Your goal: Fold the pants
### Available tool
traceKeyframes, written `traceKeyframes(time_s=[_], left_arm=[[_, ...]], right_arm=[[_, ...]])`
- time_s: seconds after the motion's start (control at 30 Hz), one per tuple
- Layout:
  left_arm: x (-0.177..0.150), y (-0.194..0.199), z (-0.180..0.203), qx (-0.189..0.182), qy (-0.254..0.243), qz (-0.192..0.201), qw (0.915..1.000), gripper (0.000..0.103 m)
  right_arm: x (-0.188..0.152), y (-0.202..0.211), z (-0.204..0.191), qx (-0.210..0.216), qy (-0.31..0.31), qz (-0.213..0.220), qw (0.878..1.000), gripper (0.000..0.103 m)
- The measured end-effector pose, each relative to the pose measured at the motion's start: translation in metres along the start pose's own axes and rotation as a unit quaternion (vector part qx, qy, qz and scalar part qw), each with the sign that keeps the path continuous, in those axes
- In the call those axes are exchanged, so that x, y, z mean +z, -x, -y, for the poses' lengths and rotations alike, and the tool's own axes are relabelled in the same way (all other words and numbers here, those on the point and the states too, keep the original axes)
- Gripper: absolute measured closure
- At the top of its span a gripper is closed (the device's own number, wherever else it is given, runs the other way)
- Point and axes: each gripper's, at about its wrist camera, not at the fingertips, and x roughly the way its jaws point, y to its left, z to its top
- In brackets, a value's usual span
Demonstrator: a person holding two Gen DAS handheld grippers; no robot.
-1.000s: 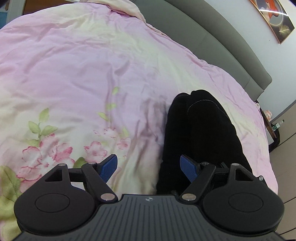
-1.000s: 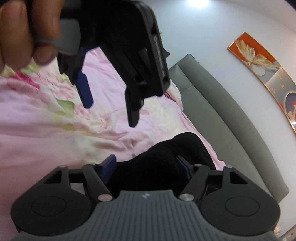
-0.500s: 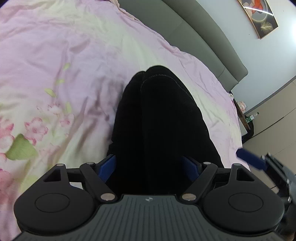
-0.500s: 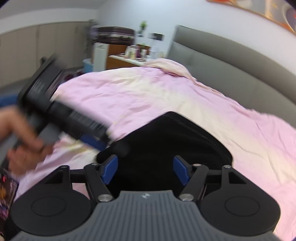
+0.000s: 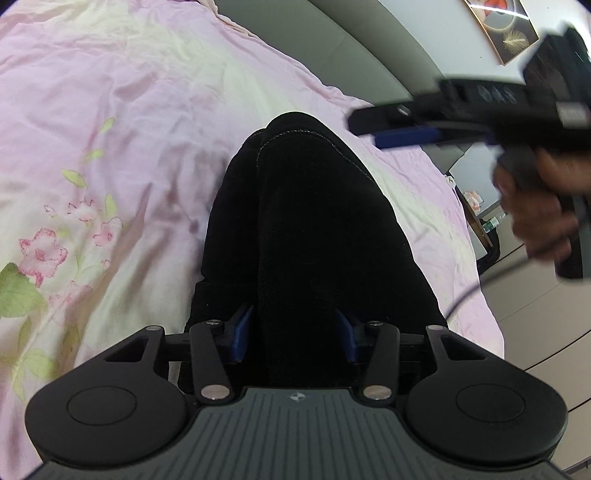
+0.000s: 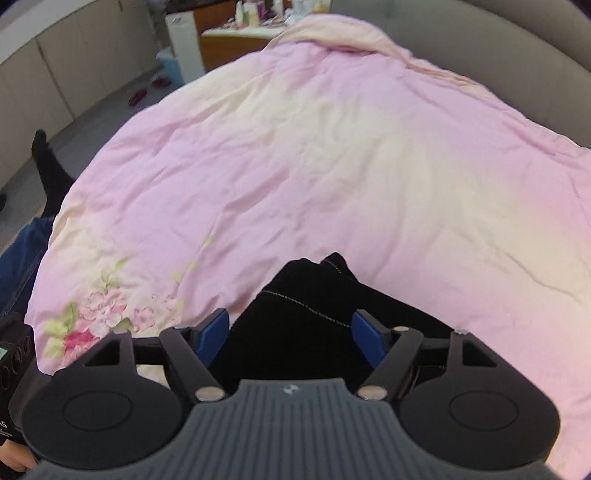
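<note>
Black pants [image 5: 306,229] lie folded lengthwise on the pink floral duvet [image 5: 110,155]. In the left wrist view my left gripper [image 5: 295,338] stands open low over the near end of the pants, a blue finger on each side of the cloth. My right gripper [image 5: 402,136] shows there at the upper right, blurred, in the air above the far end. In the right wrist view my right gripper [image 6: 291,332] is open above an end of the pants [image 6: 303,325], holding nothing.
The duvet [image 6: 332,155] covers the bed. A grey headboard [image 5: 332,44] runs along the far side. A nightstand with bottles [image 6: 251,22] and cabinets [image 6: 55,74] stand beyond the bed. Floor shows at the right [image 5: 546,332].
My left gripper has moved right over the pants and its jaws have narrowed around the cloth. My right gripper swung across and now hovers over the other end.
</note>
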Motion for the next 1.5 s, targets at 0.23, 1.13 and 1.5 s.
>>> traceKeyframes(time_s=[0.23, 1.13, 1.5], left_arm=[[0.001, 0.0, -0.01, -0.021, 0.013, -0.006, 0.9997, 0.053], [0.024, 0.027, 0.005, -0.016, -0.019, 0.033, 0.9991, 0.072], [0.007, -0.002, -0.028, 0.024, -0.003, 0.01, 0.9997, 0.053]], right_arm=[[0.058, -0.039, 0.0, 0.007, 0.037, -0.04, 0.998, 0.033], [0.03, 0.001, 0.052, 0.132, -0.011, 0.039, 0.99, 0.098], [0.023, -0.084, 0.015, 0.021, -0.038, 0.024, 0.999, 0.097]])
